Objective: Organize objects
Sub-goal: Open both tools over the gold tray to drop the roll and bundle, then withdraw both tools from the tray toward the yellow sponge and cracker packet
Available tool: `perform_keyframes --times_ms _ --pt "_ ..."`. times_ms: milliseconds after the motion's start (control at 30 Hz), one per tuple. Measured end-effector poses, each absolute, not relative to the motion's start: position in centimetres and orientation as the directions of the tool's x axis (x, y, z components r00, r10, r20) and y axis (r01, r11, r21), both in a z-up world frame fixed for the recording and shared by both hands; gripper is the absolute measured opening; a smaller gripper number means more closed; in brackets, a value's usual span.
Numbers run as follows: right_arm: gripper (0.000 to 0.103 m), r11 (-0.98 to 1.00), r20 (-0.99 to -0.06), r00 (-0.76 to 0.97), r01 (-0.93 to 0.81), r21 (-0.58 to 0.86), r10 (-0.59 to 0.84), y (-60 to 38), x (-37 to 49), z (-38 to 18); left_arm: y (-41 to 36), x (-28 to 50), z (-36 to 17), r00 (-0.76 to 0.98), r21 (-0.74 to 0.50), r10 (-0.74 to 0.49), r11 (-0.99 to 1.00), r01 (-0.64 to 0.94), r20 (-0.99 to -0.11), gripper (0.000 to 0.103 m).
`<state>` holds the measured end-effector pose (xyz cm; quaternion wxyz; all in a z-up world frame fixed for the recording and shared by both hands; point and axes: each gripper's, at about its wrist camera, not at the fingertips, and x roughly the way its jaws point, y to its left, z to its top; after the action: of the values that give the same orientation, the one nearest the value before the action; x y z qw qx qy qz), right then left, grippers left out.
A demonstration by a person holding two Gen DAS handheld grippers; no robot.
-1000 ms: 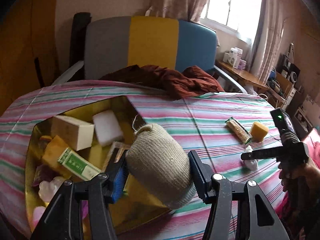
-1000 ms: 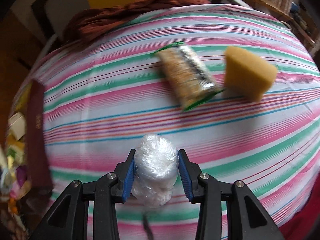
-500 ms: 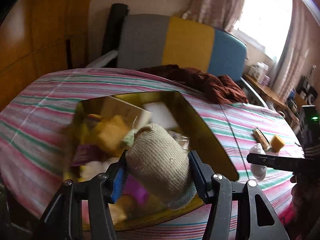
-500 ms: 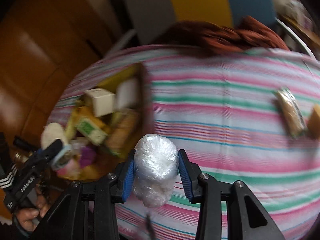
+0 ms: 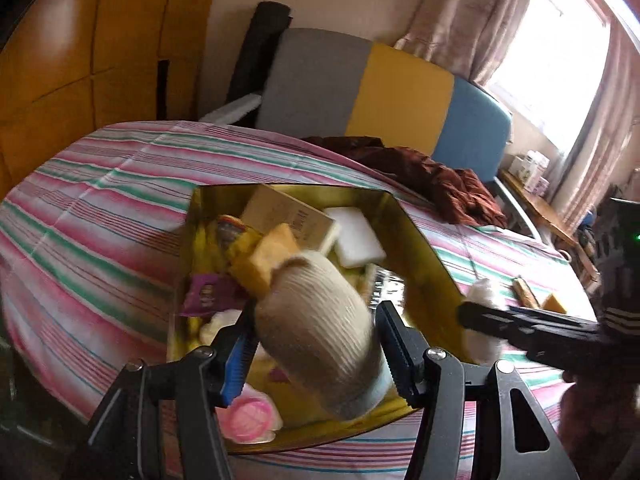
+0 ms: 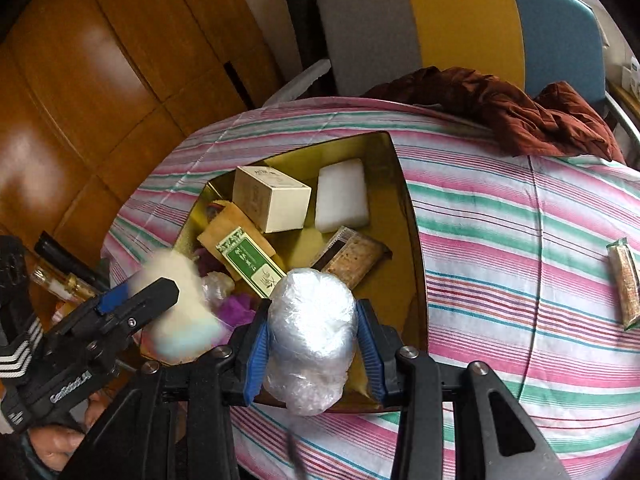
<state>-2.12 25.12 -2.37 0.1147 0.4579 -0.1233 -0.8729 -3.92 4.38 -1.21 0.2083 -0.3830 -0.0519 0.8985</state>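
My left gripper [image 5: 314, 354] is shut on a beige ball of twine [image 5: 320, 328], held above the near end of a gold tin box [image 5: 424, 248]. My right gripper [image 6: 312, 348] is shut on a clear plastic-wrapped bundle [image 6: 310, 332], hanging over the box's [image 6: 404, 216] near right corner. Inside the box lie a cream carton [image 6: 270, 198], a white block [image 6: 342, 194], a green-labelled packet [image 6: 250, 260], a cracker pack [image 6: 352, 256] and small wrapped bits. The left gripper [image 6: 160, 300] with the twine shows blurred in the right wrist view; the right gripper [image 5: 480, 320] shows in the left wrist view.
The striped cloth [image 6: 500, 240] covers the table. A cracker packet [image 6: 624, 280] and a yellow sponge [image 5: 554, 302] lie on it to the right. A brown garment [image 6: 500, 108] is heaped at the far edge before a grey, yellow and blue chair [image 6: 460, 20]. Wooden panelling [image 6: 100, 80] stands left.
Both grippers swung left with their loads: the right one left the cracker packet and sponge and now hangs over the box; the left one shifted over the box's near end.
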Motion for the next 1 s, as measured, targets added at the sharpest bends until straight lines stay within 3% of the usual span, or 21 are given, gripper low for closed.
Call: perform_keyframes --times_ms 133,267,533,600,1000 --pt "0.042 -0.942 -0.772 -0.553 0.079 0.326 -0.313 25.2 -2.4 -3.0 5.8 -3.7 -1.1 -0.612 -0.241 0.434 -0.895 -0.375 -0.662 0.057" --pt "0.052 -0.938 -0.779 -0.541 0.055 0.343 -0.317 25.3 -2.6 -3.8 6.1 -3.9 -2.0 -0.605 -0.228 0.417 -0.902 -0.366 -0.679 0.058" --pt "0.054 -0.94 -0.791 -0.533 0.022 0.341 -0.299 25.9 -2.2 -4.2 4.1 -4.1 -1.6 -0.648 -0.223 0.374 -0.925 -0.307 -0.663 0.059" --pt "0.058 -0.948 -0.797 -0.537 0.016 0.318 -0.277 25.8 -2.0 -4.2 3.4 -4.4 -1.3 -0.665 -0.219 0.353 -0.935 -0.28 -0.658 0.06" --pt "0.058 -0.979 -0.795 -0.575 0.059 0.195 -0.193 23.9 -1.0 -3.5 -4.2 -6.5 0.9 -0.768 -0.215 0.181 -0.975 -0.057 -0.615 0.064"
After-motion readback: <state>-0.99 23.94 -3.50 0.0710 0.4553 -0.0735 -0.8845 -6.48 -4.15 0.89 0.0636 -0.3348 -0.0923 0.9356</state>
